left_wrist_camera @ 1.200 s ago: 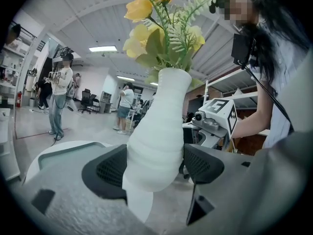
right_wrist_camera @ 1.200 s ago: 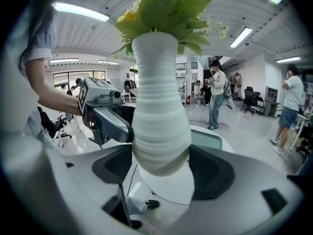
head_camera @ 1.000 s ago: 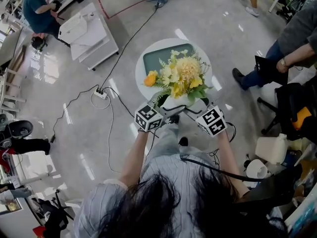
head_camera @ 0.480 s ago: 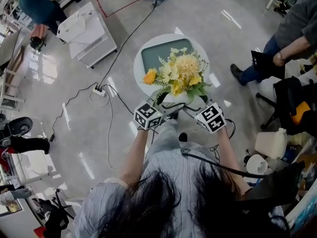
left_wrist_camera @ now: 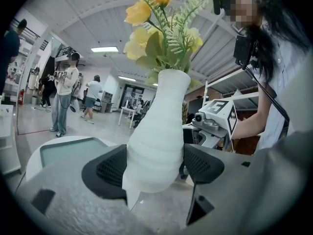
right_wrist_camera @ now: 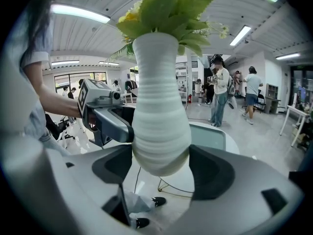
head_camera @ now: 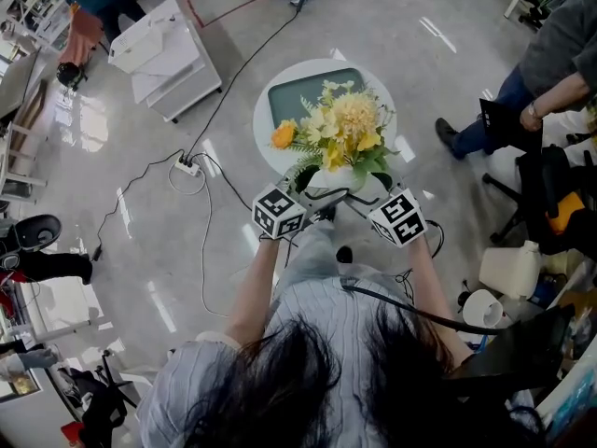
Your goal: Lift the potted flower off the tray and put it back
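Observation:
A white ribbed vase (head_camera: 338, 181) of yellow flowers (head_camera: 341, 131) hangs in the air off the near edge of the round white table (head_camera: 264, 129). The green tray (head_camera: 297, 101) on that table lies bare behind it. My left gripper (head_camera: 313, 196) and right gripper (head_camera: 364, 196) clamp the vase from opposite sides. In the left gripper view, the vase (left_wrist_camera: 157, 131) fills the left gripper (left_wrist_camera: 154, 166), with the tray (left_wrist_camera: 66, 150) beyond. In the right gripper view, the vase (right_wrist_camera: 160, 116) sits in the right gripper (right_wrist_camera: 164, 168), its base above the floor.
A black cable and power strip (head_camera: 190, 168) lie on the floor left of the table. A white cart (head_camera: 164, 52) stands at the upper left. A seated person (head_camera: 550, 59) and a chair (head_camera: 541, 203) are at the right; other people stand in the background.
Both grippers stay clamped on the vase and have barely shifted against the table. A person at the upper left has walked further away.

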A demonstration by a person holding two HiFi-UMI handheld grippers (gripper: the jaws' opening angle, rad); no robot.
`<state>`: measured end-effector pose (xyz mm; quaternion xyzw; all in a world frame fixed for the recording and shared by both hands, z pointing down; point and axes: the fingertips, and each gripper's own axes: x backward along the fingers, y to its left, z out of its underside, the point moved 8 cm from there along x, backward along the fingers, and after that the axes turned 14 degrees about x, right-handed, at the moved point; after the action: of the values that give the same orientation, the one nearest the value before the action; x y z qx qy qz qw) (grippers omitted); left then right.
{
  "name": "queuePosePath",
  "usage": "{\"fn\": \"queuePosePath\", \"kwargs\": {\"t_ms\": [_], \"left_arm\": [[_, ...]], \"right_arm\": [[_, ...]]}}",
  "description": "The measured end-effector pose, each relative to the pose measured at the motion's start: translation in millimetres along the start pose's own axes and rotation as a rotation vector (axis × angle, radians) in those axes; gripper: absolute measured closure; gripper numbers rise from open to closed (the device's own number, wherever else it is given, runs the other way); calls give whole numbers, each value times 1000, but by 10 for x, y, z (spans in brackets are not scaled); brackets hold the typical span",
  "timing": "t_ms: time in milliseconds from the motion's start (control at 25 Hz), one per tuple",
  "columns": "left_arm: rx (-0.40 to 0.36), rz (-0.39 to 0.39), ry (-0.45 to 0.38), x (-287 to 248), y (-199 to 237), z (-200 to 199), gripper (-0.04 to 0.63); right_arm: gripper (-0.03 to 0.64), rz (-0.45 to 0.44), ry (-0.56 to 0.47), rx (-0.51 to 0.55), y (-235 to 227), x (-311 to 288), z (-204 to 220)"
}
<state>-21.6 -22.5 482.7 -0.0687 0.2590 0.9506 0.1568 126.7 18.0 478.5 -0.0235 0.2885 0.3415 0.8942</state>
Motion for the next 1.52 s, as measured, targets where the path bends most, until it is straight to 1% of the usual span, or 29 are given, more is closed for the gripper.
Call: {"fn": "queuePosePath", "kwargs": {"t_ms": [360, 720, 1080, 1240, 1520], "left_arm": [[14, -23, 6, 12, 70, 14, 244], [25, -62, -6, 158, 324, -91, 244], [42, -104, -19, 263, 759, -270, 244], [38, -123, -32, 283, 1022, -363, 244], [58, -153, -39, 302, 1418, -512, 244]], "right_arm": [[267, -23, 10, 15, -37, -87, -2], [267, -60, 7, 35, -128, -385, -167], [267, -100, 8, 61, -351, -841, -363], [267, -120, 6, 65, -514, -1078, -461], [267, -153, 10, 72, -759, -1459, -593]]}}
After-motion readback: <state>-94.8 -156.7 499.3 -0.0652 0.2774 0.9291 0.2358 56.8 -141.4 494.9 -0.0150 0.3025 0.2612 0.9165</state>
